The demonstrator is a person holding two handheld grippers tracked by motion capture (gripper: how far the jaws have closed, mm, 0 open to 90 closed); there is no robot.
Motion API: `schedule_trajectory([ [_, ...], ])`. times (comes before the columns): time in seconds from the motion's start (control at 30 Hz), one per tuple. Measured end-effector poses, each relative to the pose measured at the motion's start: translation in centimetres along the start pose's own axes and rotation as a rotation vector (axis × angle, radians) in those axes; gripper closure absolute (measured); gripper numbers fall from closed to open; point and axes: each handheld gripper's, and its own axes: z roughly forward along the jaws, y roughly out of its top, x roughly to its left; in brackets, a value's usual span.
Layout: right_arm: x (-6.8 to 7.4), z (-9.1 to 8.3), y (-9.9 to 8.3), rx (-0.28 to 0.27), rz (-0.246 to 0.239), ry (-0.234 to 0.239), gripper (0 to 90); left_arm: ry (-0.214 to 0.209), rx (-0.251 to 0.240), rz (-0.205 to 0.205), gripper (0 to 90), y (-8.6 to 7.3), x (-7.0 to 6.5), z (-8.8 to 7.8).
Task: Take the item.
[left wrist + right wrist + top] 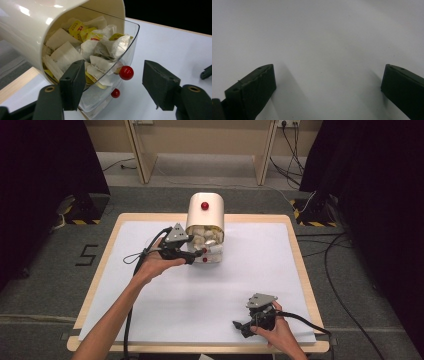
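Straddling red knob (pixel 126 72) – left gripper (pixel 113 83) jaws apart (teabag dispenser (pixel 205 211)), right gripper (pixel 328 92) gaping.

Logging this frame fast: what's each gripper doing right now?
Left gripper: open, holding nothing, jaws either side of the upper red knob on the tea bag dispenser.
Right gripper: open, empty, over the white table sheet.

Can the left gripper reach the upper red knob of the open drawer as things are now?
Probably yes. The left gripper is open just before the upper red knob, and nothing stands between them; its left finger is close beside the clear drawer.
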Motion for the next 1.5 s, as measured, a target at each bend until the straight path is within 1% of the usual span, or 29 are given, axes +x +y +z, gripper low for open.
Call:
schedule_trajectory([
  [0.07,0.0,0.0,0.0,-0.001,-0.002,0.000,0.1,-0.003,-0.003,0.008,35.7,-0.3,-0.5,-0.3],
  [0.1,0.0,0.0,0.0,-0.001,-0.002,0.000,0.1,-0.003,-0.003,0.008,35.6,-0.3,-0.5,-0.3],
  [0.2,0.0,0.0,0.0,0.000,-0.001,0.000,0.1,-0.004,0.012,0.025,35.5,-0.3,-0.8,-0.5],
  [0.3,0.0,0.0,0.0,0.000,-0.002,0.000,0.1,-0.009,0.013,0.038,35.6,-0.4,-1.2,-0.7],
  [0.6,0.0,0.0,0.0,0.000,-0.002,-0.001,0.1,-0.019,0.009,0.041,35.6,-0.8,-1.9,-1.2],
  [0.7,0.0,0.0,0.0,0.000,-0.001,-0.001,0.1,-0.025,0.016,0.051,35.6,-1.0,-2.3,-1.4],
  [0.83,0.0,0.0,0.0,0.000,-0.002,0.000,0.1,-0.024,0.021,0.063,35.9,-1.1,-2.7,-1.7],
  [1.03,0.0,0.0,0.0,0.000,-0.002,0.000,0.1,-0.025,0.015,0.069,35.9,-1.4,-3.1,-1.9],
  [1.23,0.0,0.0,0.0,0.000,-0.002,-0.001,0.1,-0.029,0.018,0.078,36.3,-1.6,-3.3,-2.1],
  [1.33,0.0,0.0,0.0,0.000,-0.002,-0.001,0.1,-0.029,0.015,0.075,36.3,-1.6,-3.4,-2.1],
  [1.5,0.0,0.0,0.0,0.000,-0.002,-0.001,0.1,-0.034,0.011,0.081,36.3,-1.7,-3.7,-2.5],
])
